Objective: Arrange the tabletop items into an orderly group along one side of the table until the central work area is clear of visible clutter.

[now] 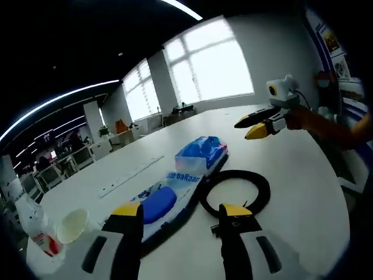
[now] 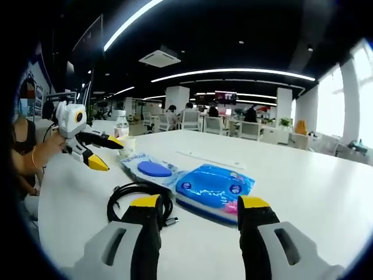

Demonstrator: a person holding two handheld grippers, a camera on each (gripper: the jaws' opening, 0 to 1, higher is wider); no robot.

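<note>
Both of your claws hang spread and empty above the white surface [image 1: 303, 175]. In the left gripper view, the left claw [image 1: 182, 213] sits over the near end of the flat packet with the blue oval [image 1: 158, 204], with the coiled black cable [image 1: 236, 189] just at its 3 o'clock. The blue wipes pack [image 1: 201, 153] lies beyond at 12 o'clock, and the paper cup [image 1: 73, 224] and plastic bottle [image 1: 36, 230] stand together at 9 o'clock, near the edge. The long white power strip [image 1: 131, 174] lies at 11 o'clock.

In the right gripper view, your right claw [image 2: 200, 207] faces the cable [image 2: 137, 201] and the wipes pack [image 2: 214, 186] from the opposite side.

The clutter looks untouched so far, so the cup and bottle side seems the natural place to gather things. Take the cable first: pinch across several loops at once so the coil stays together. Lift the soft packs by an edge seam and keep each claw to its own item.
</note>
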